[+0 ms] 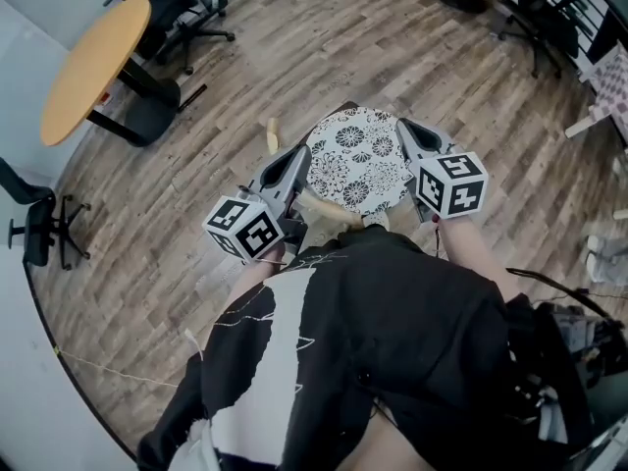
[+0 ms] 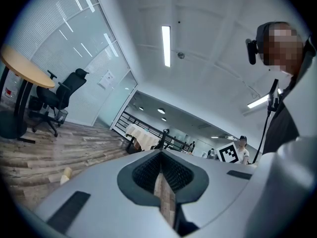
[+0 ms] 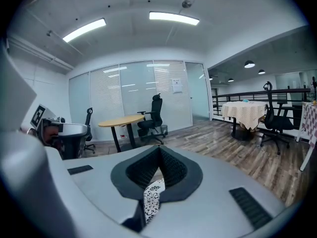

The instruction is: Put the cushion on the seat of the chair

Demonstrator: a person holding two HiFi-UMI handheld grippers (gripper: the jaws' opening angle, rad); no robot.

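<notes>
A round cushion (image 1: 358, 160) with a black-and-white flower print lies flat below me in the head view. Pale wooden parts of the chair (image 1: 329, 207) stick out from under its near edge, and the seat itself is hidden beneath it. My left gripper (image 1: 302, 153) is at the cushion's left rim with its jaws together; in the left gripper view only floor shows through the slit of the left gripper (image 2: 161, 155). My right gripper (image 1: 402, 126) is at the cushion's upper right rim, also shut. Below the pads of that right gripper (image 3: 159, 150) a strip of the cushion (image 3: 151, 202) shows.
A round wooden-topped table (image 1: 93, 67) and black office chairs (image 1: 191, 13) stand at the far left. Another office chair (image 1: 39, 226) is at the left edge. A second wooden stub (image 1: 273, 135) shows left of the cushion. More chairs (image 1: 540, 18) and furniture stand at the far right.
</notes>
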